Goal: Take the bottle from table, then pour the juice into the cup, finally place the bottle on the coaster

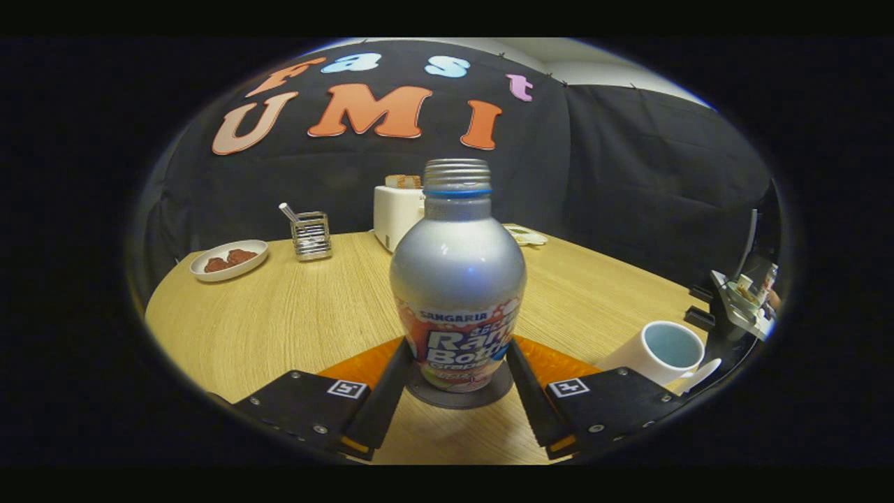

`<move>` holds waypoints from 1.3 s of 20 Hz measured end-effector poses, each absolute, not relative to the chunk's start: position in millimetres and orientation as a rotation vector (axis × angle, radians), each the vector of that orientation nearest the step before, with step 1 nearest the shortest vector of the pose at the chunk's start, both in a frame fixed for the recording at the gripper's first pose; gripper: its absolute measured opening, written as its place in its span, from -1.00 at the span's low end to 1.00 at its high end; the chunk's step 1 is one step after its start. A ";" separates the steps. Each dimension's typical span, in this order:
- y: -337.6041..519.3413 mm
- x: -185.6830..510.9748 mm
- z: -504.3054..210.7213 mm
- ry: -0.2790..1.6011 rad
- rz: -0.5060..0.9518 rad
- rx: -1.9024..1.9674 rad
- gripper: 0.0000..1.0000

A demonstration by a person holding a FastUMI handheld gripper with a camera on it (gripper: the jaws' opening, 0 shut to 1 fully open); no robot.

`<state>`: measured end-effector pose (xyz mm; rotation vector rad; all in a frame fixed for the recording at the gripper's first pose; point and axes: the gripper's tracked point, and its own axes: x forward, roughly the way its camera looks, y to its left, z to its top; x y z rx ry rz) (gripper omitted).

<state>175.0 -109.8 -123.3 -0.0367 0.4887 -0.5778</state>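
A silver bottle [457,279] with a screw cap and a colourful label stands upright on a dark round coaster [461,397]. It sits between my fingers. My gripper [459,349] is shut on the bottle, both fingers [390,391] touching its lower sides. An orange mat [559,363] lies under and behind the coaster. A white cup [660,349] with a pale blue inside lies tilted just beyond my right finger, its mouth facing me.
On the wooden table [293,314] beyond the bottle are a white plate of brown food [229,260], a metal holder [311,236] with a utensil, and a white toaster [397,213]. At the far right stands some equipment [744,293].
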 end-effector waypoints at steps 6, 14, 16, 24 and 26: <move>-110.3 171.6 -121.4 0.476 -0.550 -0.022 0.81; -102.1 149.8 -118.7 0.499 -0.511 -0.045 0.94; -94.2 143.2 -111.0 0.482 -0.486 -0.040 0.95; -42.6 108.2 -48.8 0.331 -0.354 -0.063 0.95; -29.0 98.3 -31.0 0.289 -0.320 -0.075 0.95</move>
